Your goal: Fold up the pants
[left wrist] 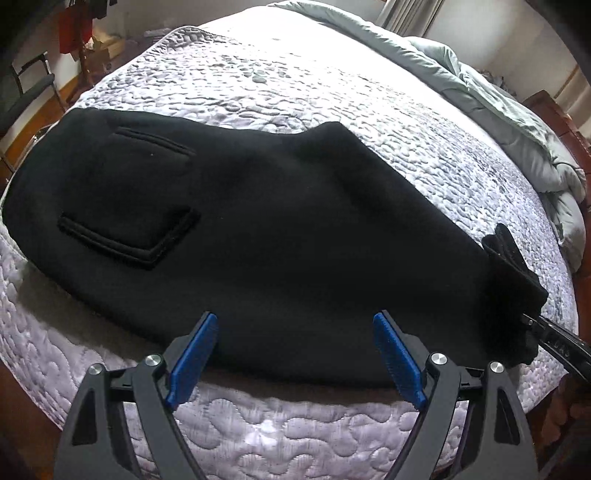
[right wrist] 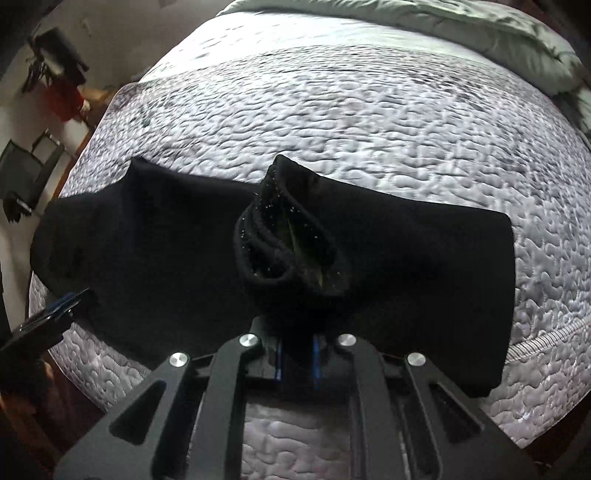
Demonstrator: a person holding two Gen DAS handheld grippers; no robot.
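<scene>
The right gripper [right wrist: 297,360] is clamped on the bunched cuff ends [right wrist: 288,236] of the black fleece pants [left wrist: 258,229], lifted above the quilted white mattress [left wrist: 295,85]. The left gripper [left wrist: 295,354] hangs wide open, holding nothing, above the pants' near edge. Their long axis runs sideways toward the pocketed seat, so the cuffs likely travel that way.

Daylight from the far side of the room; the quilted mattress [left wrist: 295,92] blows out to near white along its far half in both views. Black pants [left wrist: 258,221] read as a flat dark mass, seams barely visible. Room corners dim. Strong fisheye bend: the bed edge curves, frame corners go black. Left wrist view fairly sharp. Right wrist view smeared on mattress and grey duvet [right wrist: 443,33]; lint specks on the bunched cloth stay crisp.
</scene>
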